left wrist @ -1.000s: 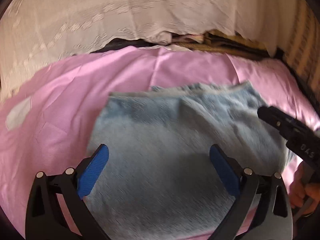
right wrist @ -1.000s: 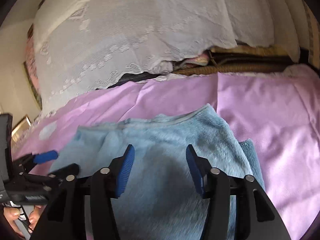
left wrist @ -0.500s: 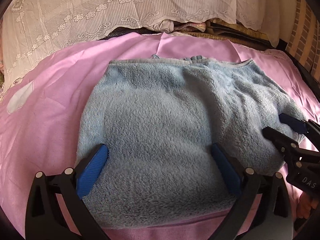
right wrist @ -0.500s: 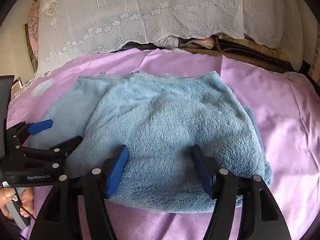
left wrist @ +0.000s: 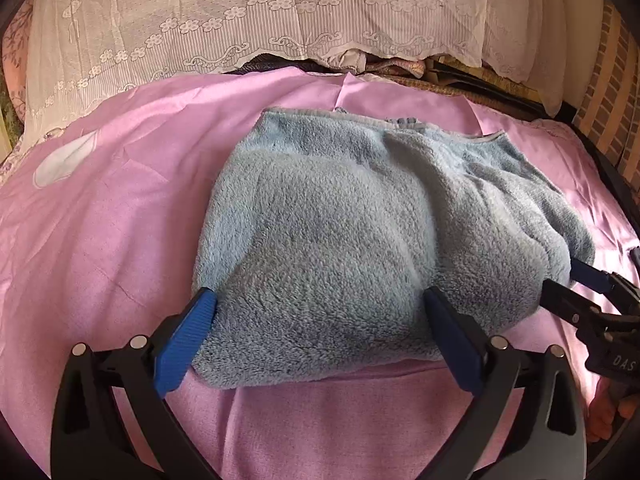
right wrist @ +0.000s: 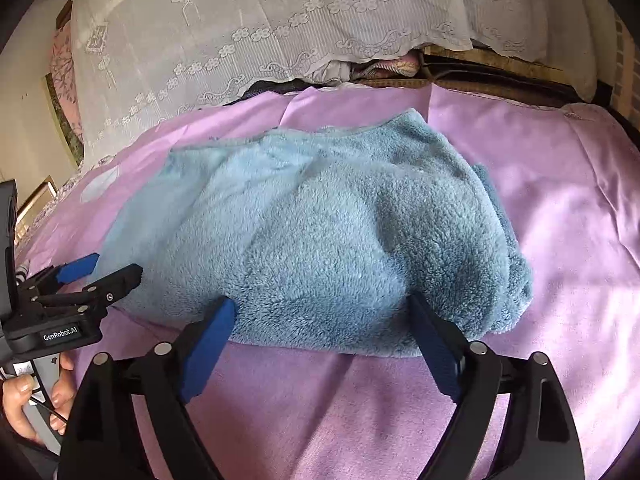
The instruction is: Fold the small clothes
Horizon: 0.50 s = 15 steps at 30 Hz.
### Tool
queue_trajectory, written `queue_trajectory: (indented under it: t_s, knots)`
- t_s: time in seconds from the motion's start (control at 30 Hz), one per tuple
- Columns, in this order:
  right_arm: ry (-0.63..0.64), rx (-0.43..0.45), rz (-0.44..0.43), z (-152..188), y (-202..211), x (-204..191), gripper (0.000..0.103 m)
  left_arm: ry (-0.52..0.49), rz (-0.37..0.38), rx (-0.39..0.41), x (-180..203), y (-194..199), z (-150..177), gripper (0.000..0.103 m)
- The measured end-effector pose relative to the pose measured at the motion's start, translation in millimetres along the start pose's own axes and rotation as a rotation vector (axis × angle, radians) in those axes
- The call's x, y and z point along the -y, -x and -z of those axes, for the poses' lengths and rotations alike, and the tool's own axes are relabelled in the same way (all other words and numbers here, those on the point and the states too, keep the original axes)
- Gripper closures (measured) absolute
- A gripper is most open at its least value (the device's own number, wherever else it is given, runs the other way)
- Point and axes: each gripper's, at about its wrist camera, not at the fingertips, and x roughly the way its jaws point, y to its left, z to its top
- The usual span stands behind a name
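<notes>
A light blue fleece garment lies folded in a thick bundle on the pink sheet; it also shows in the right wrist view. My left gripper is open and empty, its blue pads at the near left edge of the bundle. My right gripper is open and empty at the near right edge. Each gripper shows in the other's view, the right one at the bundle's right side, the left one at its left side.
A white lace cloth hangs behind the bed, with dark folded items under its hem. Brick wall at the far right. A hand holds the left gripper's handle. Pink sheet spreads on all sides of the garment.
Both grippers have pulled back toward me and lowered; the garment, close under the fingers before, now lies let go on the sheet with its near edge at the fingertips.
</notes>
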Motion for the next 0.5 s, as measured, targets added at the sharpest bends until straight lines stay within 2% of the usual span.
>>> queue_trajectory:
  t_s: [0.07,0.5]
  knots:
    - [0.019,-0.011,0.005,0.4,-2.0,-4.2,0.007,0.005,0.006,-0.001,-1.3,-0.4,-0.3,0.004]
    - [-0.063,0.017,-0.060,6.8,13.0,10.1,0.007,-0.006,-0.012,0.020,0.8,6.6,2.3,0.004]
